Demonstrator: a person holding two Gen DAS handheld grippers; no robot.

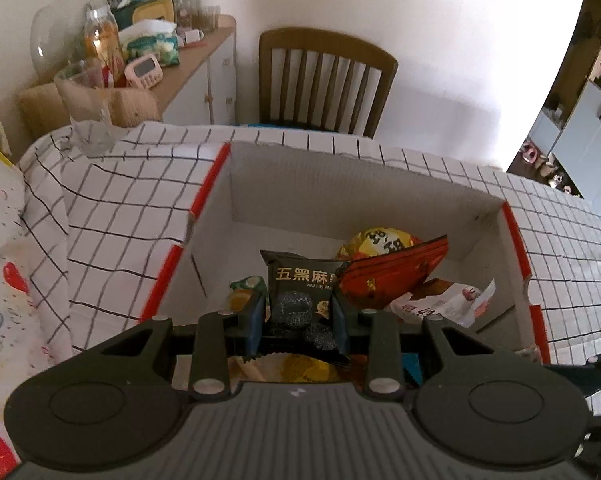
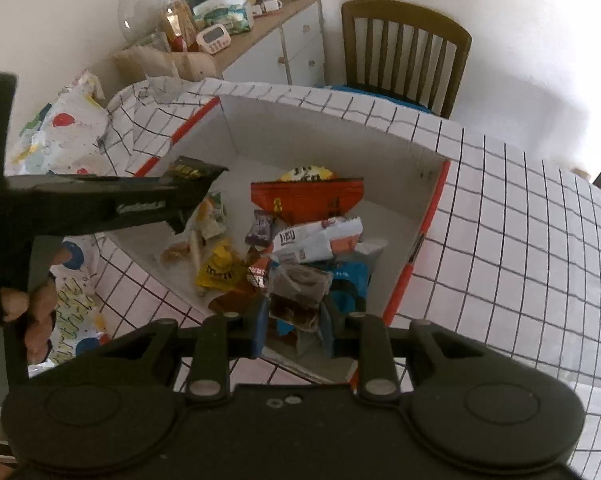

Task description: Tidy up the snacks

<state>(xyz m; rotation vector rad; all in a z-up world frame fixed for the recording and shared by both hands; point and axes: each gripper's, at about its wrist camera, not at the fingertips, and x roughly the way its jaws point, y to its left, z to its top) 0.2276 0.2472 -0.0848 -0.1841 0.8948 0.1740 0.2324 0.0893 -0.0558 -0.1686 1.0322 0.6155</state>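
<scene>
Looks like this is well along. The white box [image 1: 380, 184] with the red edges already has a decent pile in it: a red pouch [image 1: 392, 276], a yellow bag [image 1: 374, 242] behind that, a yellow M&M's pack [image 2: 219, 272], a white wrapper [image 2: 316, 240] and some blue packets [image 2: 350, 276], all loose on the bottom. No stray snacks on the checked desk [image 1: 120, 216] around the box that I can spot, so my guess is the two packs in the air are among the last ones.

Left tongs [image 1: 300, 316] are clamped on a black sesame-snack pack [image 1: 300, 280], gold lettering facing up, jaws partly closed on its lower half. It hangs over the box interior, just ahead of the tongs, with the red pouch touching or overlapping its right edge from this angle.

Right tongs [image 2: 296, 320] are squeezed narrow on a clear-wrapped brown snack [image 2: 296, 292], held above the near right part of the box, just over the blue packets.

Both tongs are tilted steeply down into the box, the left set off to the left of the right set, and you can see fingers [image 2: 36, 308] wrapped on its handle. What's left is basically letting go of both.
</scene>
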